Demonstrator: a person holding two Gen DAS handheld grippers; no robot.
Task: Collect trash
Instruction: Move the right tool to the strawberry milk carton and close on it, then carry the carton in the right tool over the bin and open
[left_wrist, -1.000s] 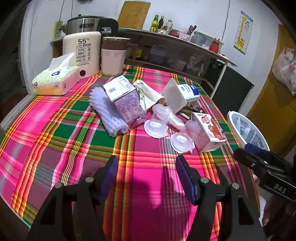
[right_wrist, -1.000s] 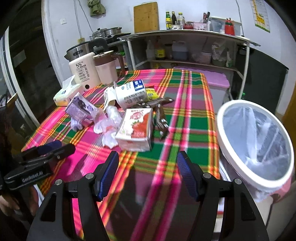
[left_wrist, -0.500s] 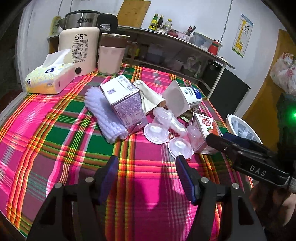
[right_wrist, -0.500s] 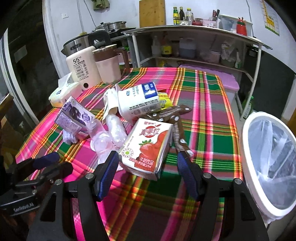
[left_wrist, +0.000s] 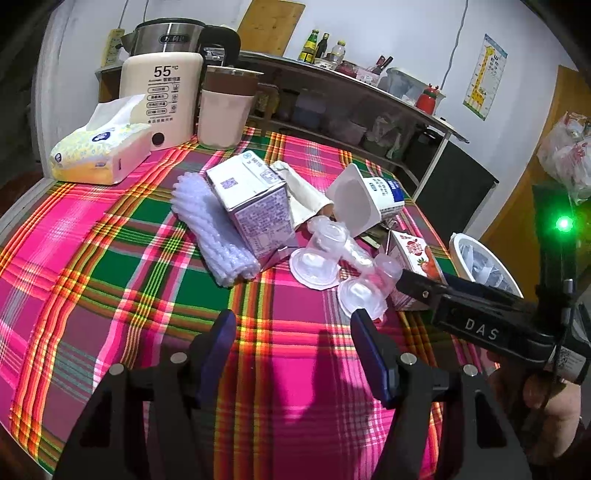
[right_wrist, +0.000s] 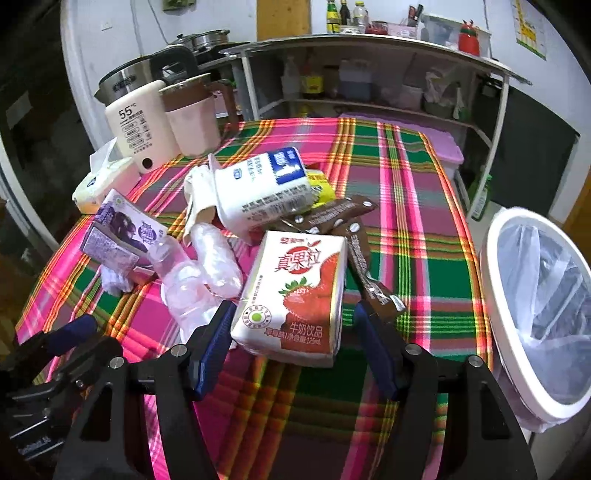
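Right hand-held gripper (right_wrist: 295, 332) now closer, wide astride one strawberry milk carton (right_wrist: 295, 291); left hand-held gripper (left_wrist: 291, 343) wide, empty.

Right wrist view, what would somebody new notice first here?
The strawberry milk carton fills the middle, sitting between the open right gripper fingers on the loud pink and green plaid tablecloth. A white bin with a clear liner stands off the table's right edge.
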